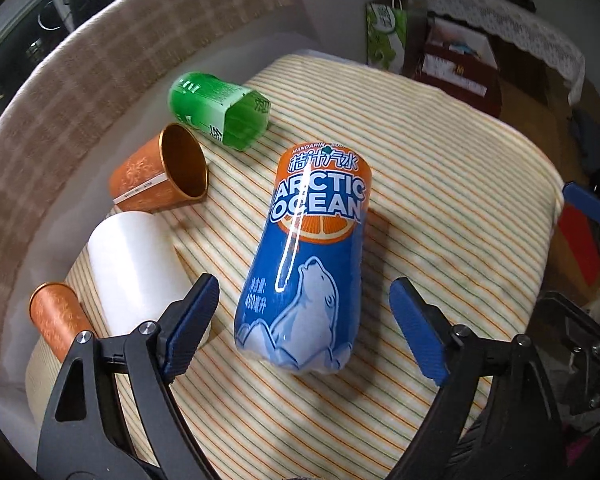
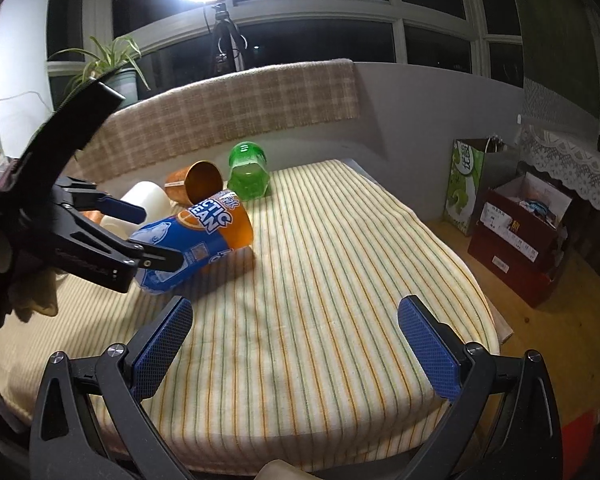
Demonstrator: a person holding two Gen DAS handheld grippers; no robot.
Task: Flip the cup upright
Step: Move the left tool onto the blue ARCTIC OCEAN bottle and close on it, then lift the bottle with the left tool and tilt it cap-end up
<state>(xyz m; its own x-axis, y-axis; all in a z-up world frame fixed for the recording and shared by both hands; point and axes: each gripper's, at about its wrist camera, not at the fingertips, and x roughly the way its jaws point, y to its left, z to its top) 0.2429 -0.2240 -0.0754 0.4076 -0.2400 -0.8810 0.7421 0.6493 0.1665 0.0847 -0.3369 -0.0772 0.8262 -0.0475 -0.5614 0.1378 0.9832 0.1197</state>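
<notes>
A blue and orange "Arctic Ocean" cup (image 1: 308,256) lies on its side on the striped cloth (image 1: 440,200), its closed blue end toward me. My left gripper (image 1: 304,328) is open, its blue fingers on either side of that end, not touching it. In the right wrist view the same cup (image 2: 196,240) lies at the left with the left gripper (image 2: 144,236) around its base. My right gripper (image 2: 296,344) is open and empty over the bare cloth (image 2: 340,280), well to the right of the cup.
More cups lie on their sides at the back left: a green one (image 1: 220,108), a copper one (image 1: 160,170), a white one (image 1: 136,268) and another copper one (image 1: 56,316). A plaid backrest (image 2: 228,112) runs behind. A green bag (image 2: 466,184) and red boxes (image 2: 520,240) stand on the floor right.
</notes>
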